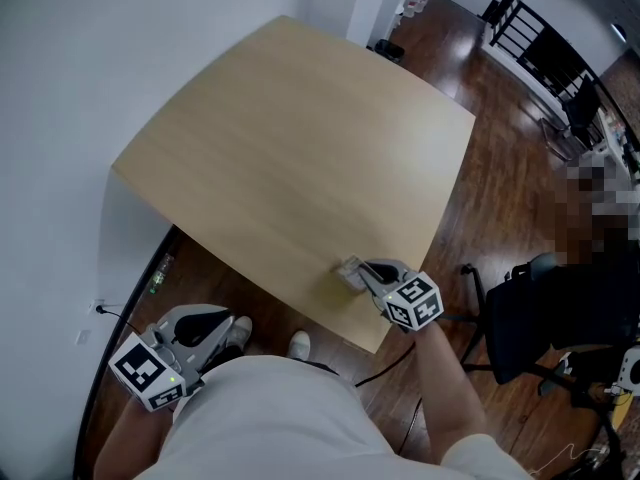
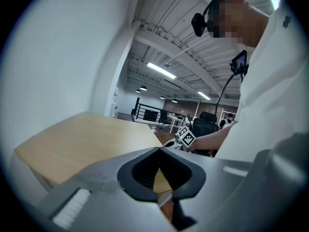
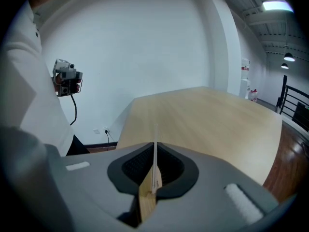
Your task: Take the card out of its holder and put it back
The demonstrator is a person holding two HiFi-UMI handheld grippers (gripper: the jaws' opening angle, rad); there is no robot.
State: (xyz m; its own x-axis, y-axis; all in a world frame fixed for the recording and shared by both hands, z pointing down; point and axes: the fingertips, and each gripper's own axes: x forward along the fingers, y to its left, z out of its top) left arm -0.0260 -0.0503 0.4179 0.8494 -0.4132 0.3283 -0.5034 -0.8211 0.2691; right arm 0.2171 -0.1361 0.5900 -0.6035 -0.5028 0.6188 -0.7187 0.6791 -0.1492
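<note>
Across the middle of the head view lies the worktop (image 1: 300,138): pale wood, rounded corners, seen from steeply above. A white wall (image 1: 60,88) takes up the L side of that view. Dark wood floor (image 1: 500,178) runs along the worktop's R side & under its near edge. The person's white shirt (image 1: 270,418) fills the bottom of the view, w/ the toes of two white shoes (image 1: 299,344) just under the worktop's near edge. A black chair (image 1: 560,313) stands on the floor, R of the worktop's near corner.

L tool (image 1: 238,330) is held low, off the worktop & below its near-L edge, close by the person's hip. In its own view the tips meet and nothing is btw them; only worktop surface shows through the gap behind the pads.

R tool (image 1: 358,271) is over the worktop nr its near edge, not far from the near R corner, slanting down. Its jaws are closed on the card (image 3: 155,144), thin & pale, seen edge-on, upright, sticking out past the tips. In the head view the card shows only as a small pale patch at the tips. Whether the holder is part of that patch can't be told, nor whether the card touches the worktop.
</note>
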